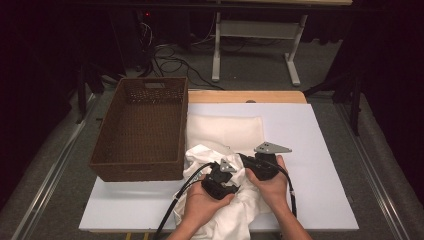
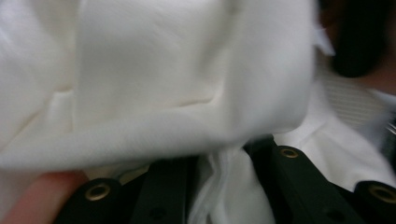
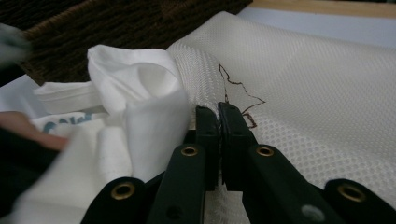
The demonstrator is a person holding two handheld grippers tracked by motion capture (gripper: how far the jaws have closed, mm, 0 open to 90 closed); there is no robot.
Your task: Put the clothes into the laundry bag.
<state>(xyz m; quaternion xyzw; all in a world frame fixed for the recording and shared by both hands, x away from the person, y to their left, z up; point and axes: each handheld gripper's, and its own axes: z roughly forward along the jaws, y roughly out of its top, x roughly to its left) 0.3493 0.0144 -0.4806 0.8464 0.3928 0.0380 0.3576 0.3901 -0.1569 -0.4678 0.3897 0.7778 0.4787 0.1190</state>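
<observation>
White tabletop [image 1: 320, 150] beside the basket [image 1: 142, 127]: your right gripper [image 3: 219, 116] pinches the mesh bag's [image 3: 317, 93] edge nearest the basket. Your left gripper [image 2: 224, 186], cloth [image 2: 187, 70] bunched between its jaws, is nearer the bag's mouth.

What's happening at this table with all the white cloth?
A person is working a crumpled white garment with a hand-held gripper in each hand. The right gripper is clamped shut on the edge of a white mesh bag that lies flat on the table. The left gripper has a fold of the garment between its jaws. A brown wicker basket stands beside them.
</observation>
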